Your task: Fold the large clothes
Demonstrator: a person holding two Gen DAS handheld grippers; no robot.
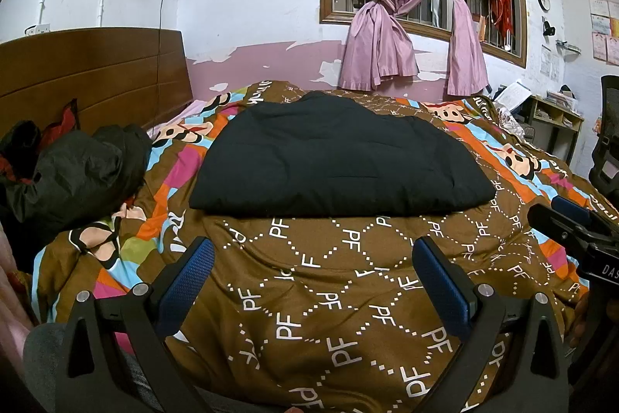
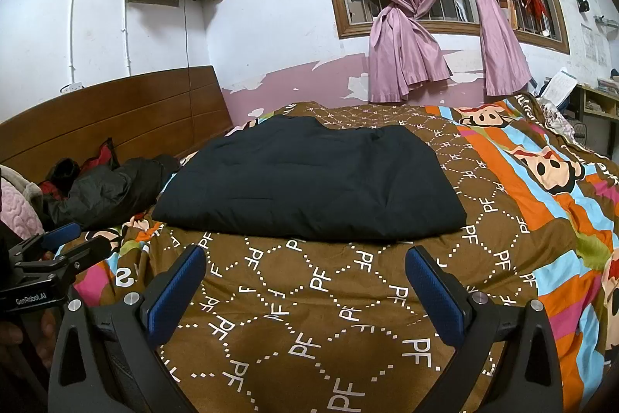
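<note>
A large black padded garment point(image 1: 336, 157) point(image 2: 309, 184) lies folded into a flat rectangle in the middle of the bed, on the brown patterned quilt point(image 1: 348, 297) point(image 2: 309, 316). My left gripper point(image 1: 313, 250) hovers open over the quilt, short of the garment's near edge, with nothing between its blue pads. My right gripper point(image 2: 305, 258) is likewise open and empty, just before the same edge. Each gripper shows at the side of the other's view: the right one point(image 1: 572, 223) and the left one point(image 2: 58, 242).
A crumpled dark jacket with red lining point(image 1: 69, 173) point(image 2: 104, 188) lies at the left by the wooden headboard point(image 1: 93, 72). Pink curtains point(image 1: 387, 26) hang at the window behind the bed. A shelf point(image 1: 557, 111) and a black chair point(image 1: 607, 142) stand at the right.
</note>
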